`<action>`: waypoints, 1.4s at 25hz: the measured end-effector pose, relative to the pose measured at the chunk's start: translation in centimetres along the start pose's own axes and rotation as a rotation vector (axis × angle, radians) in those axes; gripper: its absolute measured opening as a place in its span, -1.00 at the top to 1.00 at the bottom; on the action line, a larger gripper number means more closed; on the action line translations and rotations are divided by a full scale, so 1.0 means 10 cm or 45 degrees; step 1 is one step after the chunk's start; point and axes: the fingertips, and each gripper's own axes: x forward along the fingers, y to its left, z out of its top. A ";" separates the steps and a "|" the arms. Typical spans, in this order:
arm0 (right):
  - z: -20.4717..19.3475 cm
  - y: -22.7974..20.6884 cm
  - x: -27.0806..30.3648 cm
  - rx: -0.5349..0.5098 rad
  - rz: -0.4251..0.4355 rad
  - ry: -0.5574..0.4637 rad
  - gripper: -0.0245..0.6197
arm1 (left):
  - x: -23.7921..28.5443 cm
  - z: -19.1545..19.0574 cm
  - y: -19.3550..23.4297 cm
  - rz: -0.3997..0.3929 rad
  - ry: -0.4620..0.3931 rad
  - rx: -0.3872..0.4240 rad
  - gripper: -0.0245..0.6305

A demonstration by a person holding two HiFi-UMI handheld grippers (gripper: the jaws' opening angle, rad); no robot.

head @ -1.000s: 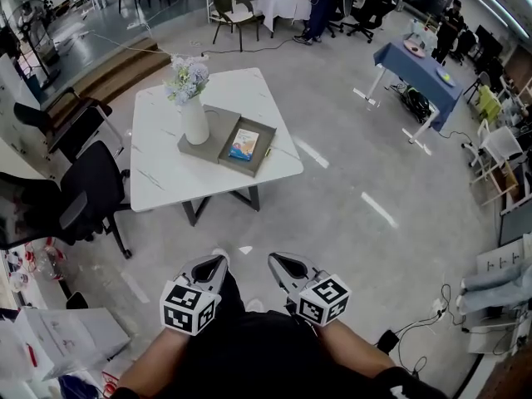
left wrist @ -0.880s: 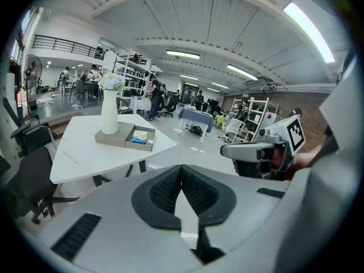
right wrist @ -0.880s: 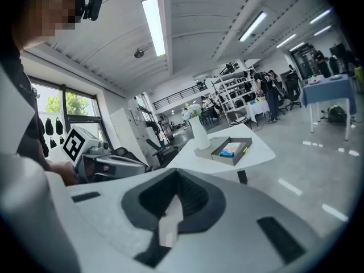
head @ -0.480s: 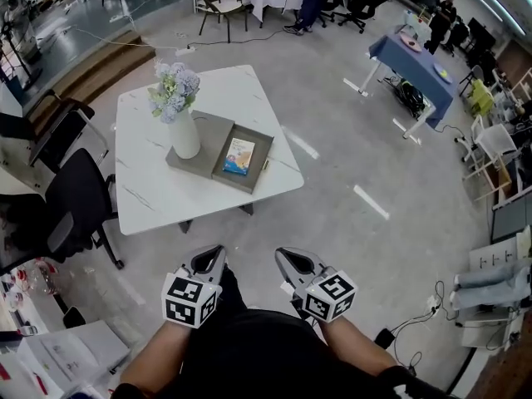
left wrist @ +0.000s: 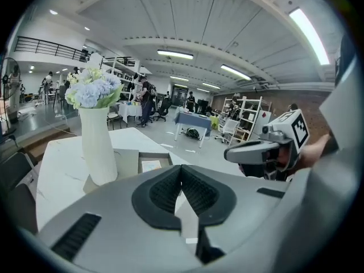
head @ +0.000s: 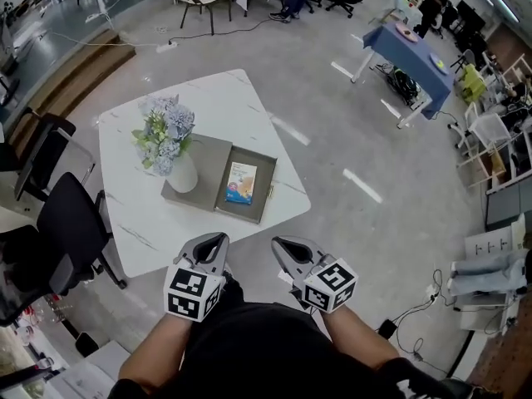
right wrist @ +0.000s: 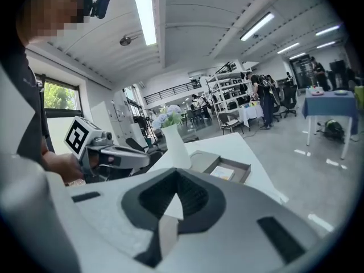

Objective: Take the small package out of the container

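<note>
The small package (head: 241, 183), blue and orange print on white, lies flat in an open grey container (head: 268, 191) on the white table (head: 216, 106). The left gripper view shows the package (left wrist: 151, 165) past a white vase (left wrist: 98, 147). In the right gripper view it (right wrist: 223, 173) lies inside the container (right wrist: 243, 166). My left gripper (head: 211, 245) and right gripper (head: 285, 248) hang side by side near my body, short of the table's near edge. Both are shut and hold nothing, as seen at the left gripper (left wrist: 181, 172) and right gripper (right wrist: 178, 176).
A vase of pale flowers (head: 164, 131) stands on a grey slab (head: 199, 177) beside the container. Black chairs (head: 71, 223) sit left of the table. A blue-covered table (head: 411, 44) and white seats stand far right. Grey floor lies between me and the table.
The table with the container has come closer and lower in the head view. Both grippers stay shut in front of my body, now just short of the table's near edge.
</note>
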 end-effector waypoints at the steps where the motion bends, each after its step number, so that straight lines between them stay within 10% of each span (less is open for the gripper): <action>1: 0.07 -0.04 0.07 0.013 -0.016 -0.002 0.92 | 0.04 0.06 0.07 -0.016 0.001 0.007 0.92; 17: 0.36 -0.51 0.65 0.038 -0.145 -0.015 0.92 | 0.66 0.29 0.58 -0.149 0.030 0.061 0.92; 35: 0.74 -1.06 0.85 -0.119 0.142 0.053 0.92 | 1.07 0.55 0.69 0.182 -0.014 -0.069 0.92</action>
